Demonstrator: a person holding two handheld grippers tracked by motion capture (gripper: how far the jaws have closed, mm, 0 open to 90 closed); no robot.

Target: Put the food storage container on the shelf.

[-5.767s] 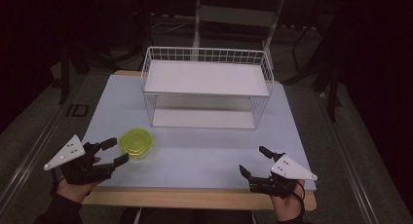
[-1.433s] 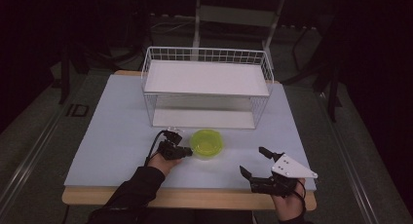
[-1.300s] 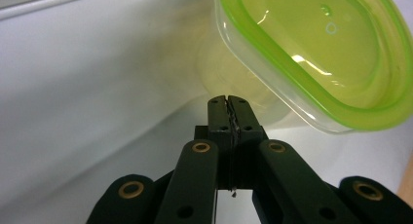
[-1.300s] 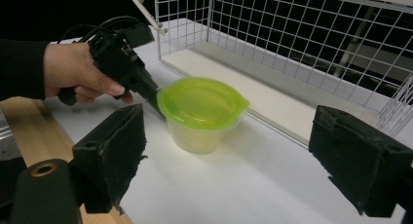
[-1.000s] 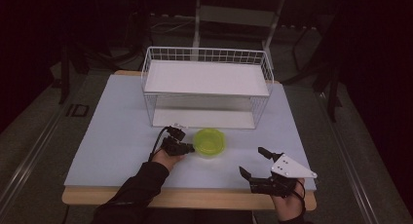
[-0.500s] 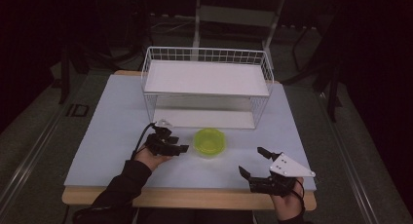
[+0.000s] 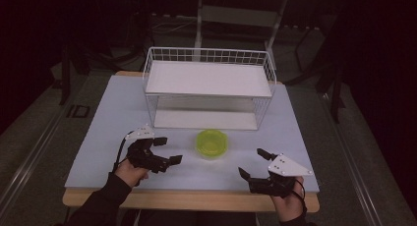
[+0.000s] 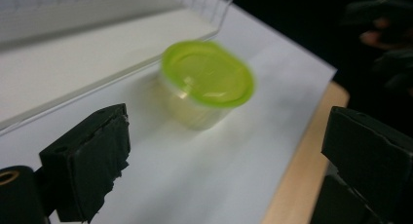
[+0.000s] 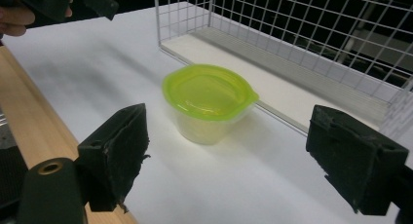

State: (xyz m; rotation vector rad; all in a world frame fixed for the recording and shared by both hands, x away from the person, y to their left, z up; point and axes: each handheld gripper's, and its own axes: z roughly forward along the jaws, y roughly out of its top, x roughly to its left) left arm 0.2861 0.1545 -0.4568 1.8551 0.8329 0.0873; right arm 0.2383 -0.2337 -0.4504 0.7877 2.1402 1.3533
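A clear tub with a lime-green lid [image 7: 211, 143] stands upright on the white table top [image 7: 113, 113], just in front of the wire rack [image 7: 209, 78]. My left gripper [image 7: 168, 150] is a short way to the tub's left. Its jaws have just been opening, and they stand wide with nothing between them. In the left gripper view the tub [image 8: 207, 83] lies ahead of the open left gripper [image 8: 229, 153], slightly blurred. My right gripper [image 7: 251, 162] rests open near the front edge, right of the tub. The right gripper view has the tub [image 9: 209, 100] ahead of the right gripper [image 9: 234, 165].
The white wire rack [image 9: 302, 44] has a shelf on top and a low white base board [image 7: 204, 119]. The table's wooden front edge [image 7: 196, 199] runs close under both hands. The left hand's gripper [image 9: 58, 2] appears far off in the right gripper view.
The left gripper carried the tub from the table's left to in front of the rack, let it go, and has drawn back to the left and up. The right gripper has not moved.
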